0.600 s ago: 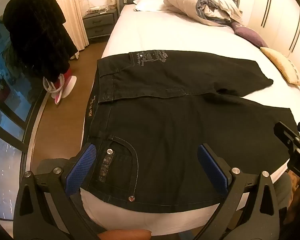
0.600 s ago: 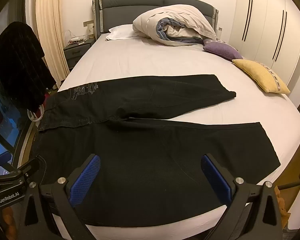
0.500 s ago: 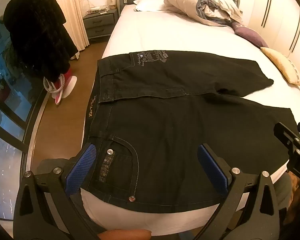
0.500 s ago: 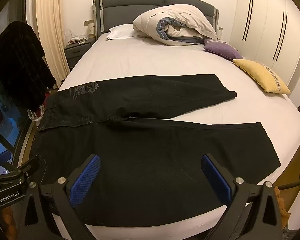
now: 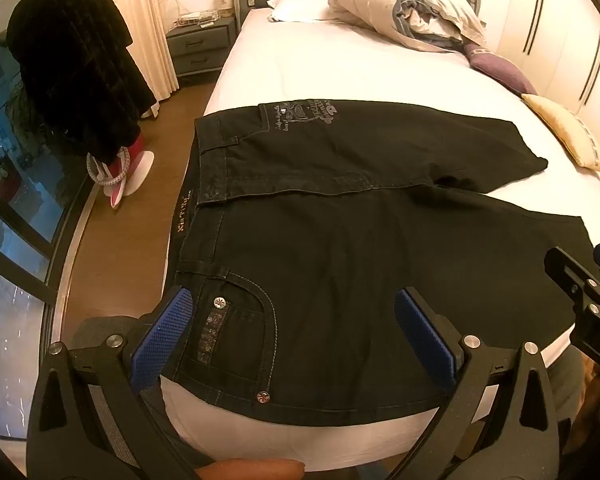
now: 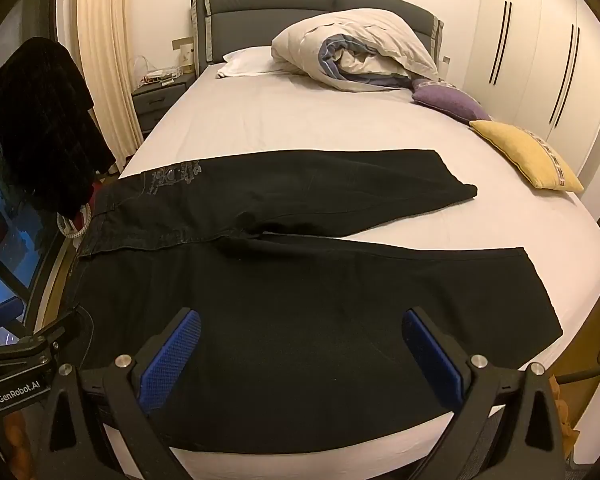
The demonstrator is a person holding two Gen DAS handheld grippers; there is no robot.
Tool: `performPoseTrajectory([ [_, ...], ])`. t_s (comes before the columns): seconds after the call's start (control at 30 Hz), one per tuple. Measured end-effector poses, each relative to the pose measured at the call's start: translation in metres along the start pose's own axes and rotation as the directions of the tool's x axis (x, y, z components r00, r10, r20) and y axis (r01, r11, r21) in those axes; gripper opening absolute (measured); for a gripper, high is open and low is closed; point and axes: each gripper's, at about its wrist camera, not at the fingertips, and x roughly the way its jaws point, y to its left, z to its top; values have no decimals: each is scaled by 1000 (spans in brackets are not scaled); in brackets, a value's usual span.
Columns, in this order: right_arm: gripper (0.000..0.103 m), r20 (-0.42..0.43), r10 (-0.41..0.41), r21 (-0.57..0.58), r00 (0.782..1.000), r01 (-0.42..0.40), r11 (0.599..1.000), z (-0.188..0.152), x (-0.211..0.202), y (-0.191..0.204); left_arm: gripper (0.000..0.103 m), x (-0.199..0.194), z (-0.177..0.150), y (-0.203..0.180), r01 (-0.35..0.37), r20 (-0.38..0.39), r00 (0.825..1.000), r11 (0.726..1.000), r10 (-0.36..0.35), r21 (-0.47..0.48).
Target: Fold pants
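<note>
Left gripper (image 5: 296, 332) and right gripper (image 6: 300, 356) both fully spread, empty, black pants (image 6: 300, 300) flat on bed (image 6: 300, 128) beneath them.

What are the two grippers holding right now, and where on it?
Nothing. The left gripper and right gripper both hang open above the black pants, which lie flat on the bed.

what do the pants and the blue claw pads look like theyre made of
The pants look like dark, matte denim: pale contrast stitching around the pocket, metal rivets, stiff flat seams. The blue pads on the left claw look like rubber or soft plastic, judging by their fine dotted grip texture; the exact material cannot be told.
</note>
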Motion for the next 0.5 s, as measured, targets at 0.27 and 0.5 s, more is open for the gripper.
performPoseTrajectory([
  [0.27,103,-9,1,-6,1000,-1,1000,-3,2,6,103,0,-1,1,1,-2,1000,1000,-1,-2],
  [0.5,103,-13,6,-5,1000,-6,1000,-4,4,5,103,-2,-1,0,1,-3,1000,1000,-1,-1],
])
